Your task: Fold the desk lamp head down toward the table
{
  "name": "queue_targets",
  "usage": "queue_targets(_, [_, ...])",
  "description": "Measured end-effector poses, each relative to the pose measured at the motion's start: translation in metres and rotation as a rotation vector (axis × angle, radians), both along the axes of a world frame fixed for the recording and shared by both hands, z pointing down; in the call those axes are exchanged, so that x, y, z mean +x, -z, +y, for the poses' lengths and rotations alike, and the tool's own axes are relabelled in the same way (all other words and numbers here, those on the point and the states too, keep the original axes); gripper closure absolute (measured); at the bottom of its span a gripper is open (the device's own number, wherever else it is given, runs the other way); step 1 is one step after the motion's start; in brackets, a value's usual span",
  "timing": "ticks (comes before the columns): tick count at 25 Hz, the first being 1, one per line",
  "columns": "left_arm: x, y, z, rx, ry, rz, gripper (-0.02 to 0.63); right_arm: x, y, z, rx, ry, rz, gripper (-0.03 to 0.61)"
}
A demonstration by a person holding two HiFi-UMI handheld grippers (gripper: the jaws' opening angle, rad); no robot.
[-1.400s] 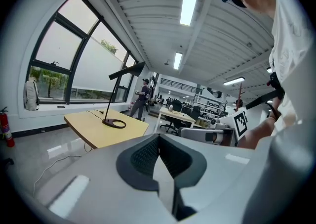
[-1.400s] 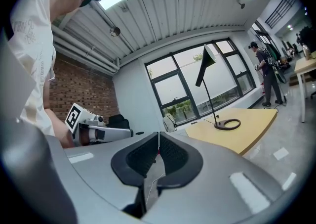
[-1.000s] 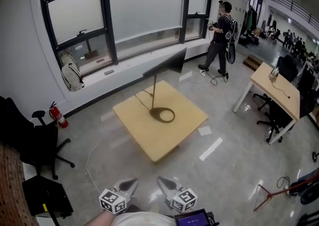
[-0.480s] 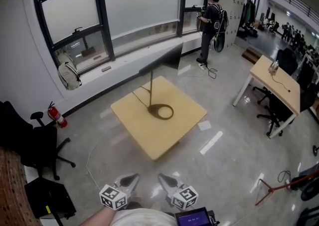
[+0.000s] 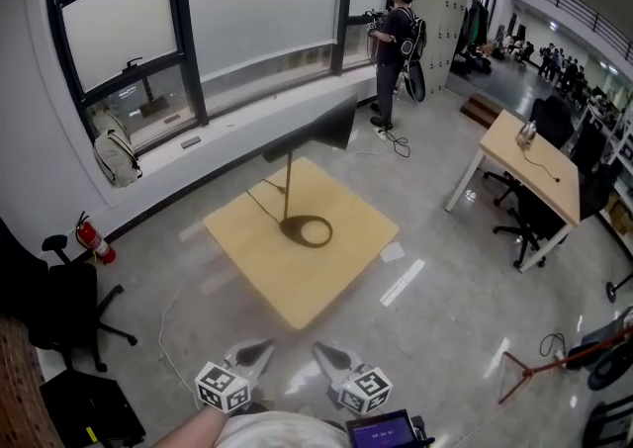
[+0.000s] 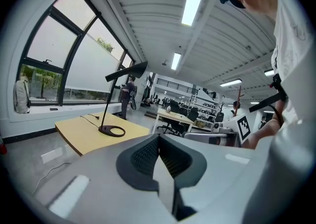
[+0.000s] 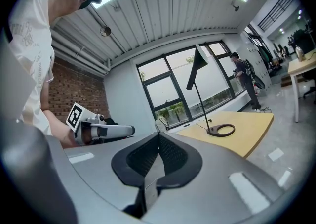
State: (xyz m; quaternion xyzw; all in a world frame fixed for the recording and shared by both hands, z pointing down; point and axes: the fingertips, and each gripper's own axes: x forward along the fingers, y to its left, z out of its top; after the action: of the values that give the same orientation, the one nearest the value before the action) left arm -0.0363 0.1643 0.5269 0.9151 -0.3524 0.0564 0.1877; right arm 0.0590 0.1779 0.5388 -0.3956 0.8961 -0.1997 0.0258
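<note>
Black desk lamp (image 5: pixel 288 185) stands on the wooden tabletop (image 5: pixel 321 283) by the window, its head raised high. Well short of it, the left gripper (image 5: pixel 259 351) and right gripper (image 5: pixel 324 353) hover side by side, jaws closed on nothing.

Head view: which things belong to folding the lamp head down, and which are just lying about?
Job: desk lamp, its table, left gripper, right gripper (both shut, empty).
Lying about: backpack, fire extinguisher, office chair, far desk.
</note>
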Motion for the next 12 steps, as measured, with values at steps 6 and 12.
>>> queue_targets(6, [-0.013,-0.003,-0.033,-0.004,-0.009,0.024,0.612,-0.011,0.001,-0.027,-0.005,-0.019,0.027,0.564])
queue_targets(12, [-0.030,-0.002,-0.066,-0.002,-0.021,0.052,0.612,-0.026,0.006,-0.056,-0.008,-0.043,0.052,0.564])
